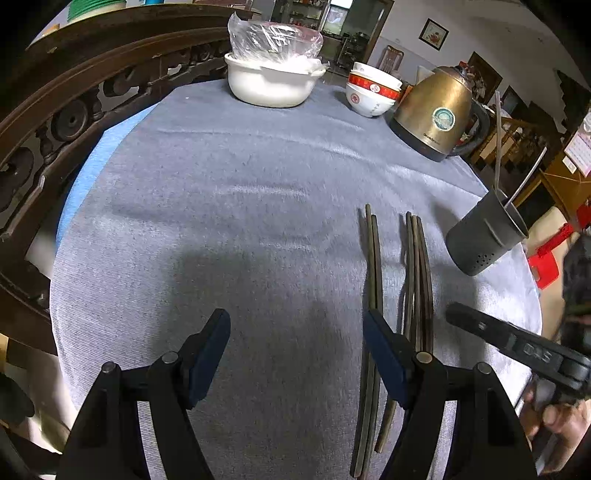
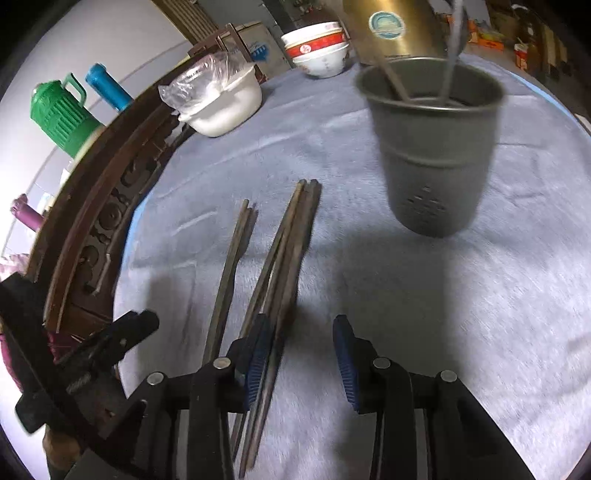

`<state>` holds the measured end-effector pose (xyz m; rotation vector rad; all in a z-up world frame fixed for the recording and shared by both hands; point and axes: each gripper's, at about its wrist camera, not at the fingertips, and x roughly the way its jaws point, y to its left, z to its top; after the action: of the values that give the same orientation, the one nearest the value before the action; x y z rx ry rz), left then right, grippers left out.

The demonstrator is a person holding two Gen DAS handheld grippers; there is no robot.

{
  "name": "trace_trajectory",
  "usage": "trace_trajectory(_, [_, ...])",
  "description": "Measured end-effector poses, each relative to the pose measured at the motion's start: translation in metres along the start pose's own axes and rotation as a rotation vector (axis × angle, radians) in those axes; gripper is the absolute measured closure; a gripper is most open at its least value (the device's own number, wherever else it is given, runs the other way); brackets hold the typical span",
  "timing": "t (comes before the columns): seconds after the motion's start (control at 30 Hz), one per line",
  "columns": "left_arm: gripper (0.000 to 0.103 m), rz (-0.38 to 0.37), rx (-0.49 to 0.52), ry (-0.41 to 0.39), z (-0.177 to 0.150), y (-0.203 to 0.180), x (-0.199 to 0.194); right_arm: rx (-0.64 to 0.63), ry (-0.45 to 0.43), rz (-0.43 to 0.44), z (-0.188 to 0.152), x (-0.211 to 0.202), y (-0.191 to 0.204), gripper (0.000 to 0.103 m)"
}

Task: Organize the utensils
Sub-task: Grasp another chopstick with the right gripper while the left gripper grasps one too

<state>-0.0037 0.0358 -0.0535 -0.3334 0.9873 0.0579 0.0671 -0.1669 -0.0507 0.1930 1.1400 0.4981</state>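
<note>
Dark brown chopsticks (image 1: 415,266); grey holder (image 2: 432,155); blue-grey cloth (image 1: 221,206); gold kettle (image 1: 436,110).

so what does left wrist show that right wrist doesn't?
Left wrist only: the whole gold kettle, a framed picture on the wall.
Right wrist only: a green jug and a blue bottle behind the carved wooden rail.
Both: chopsticks on the grey cloth, grey utensil holder, white pot, stacked bowls.
</note>
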Motion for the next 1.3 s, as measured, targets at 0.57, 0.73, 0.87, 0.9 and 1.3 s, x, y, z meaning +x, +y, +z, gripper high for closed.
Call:
trace_trajectory(0.57, [0.028, -0.020, 0.026, 0.046, 0.004, -0.007, 0.016, 0.021, 0.036, -0.075, 0.012, 0.013, 0.001, 0.074])
trace_trajectory(0.73, [0.028, -0.007, 0.037, 0.070, 0.010, -0.012, 0.018, -0.014, 0.052, -0.101, 0.018, 0.024, 0.012, 0.090])
trace_trajectory(0.87, [0.028, 0.007, 0.088, 0.098, 0.019, -0.027, 0.024, -0.069, 0.083, -0.121, 0.015, 0.021, 0.010, 0.092])
trace_trajectory(0.9, [0.028, 0.007, 0.104, 0.114, 0.021, -0.032, 0.028, -0.073, 0.086, -0.122, 0.015, 0.020, 0.009, 0.092])
trace_trajectory(1.3, [0.032, 0.094, 0.167, 0.199, 0.023, -0.046, 0.051, -0.070, 0.075, -0.070, 0.007, 0.015, -0.004, 0.093])
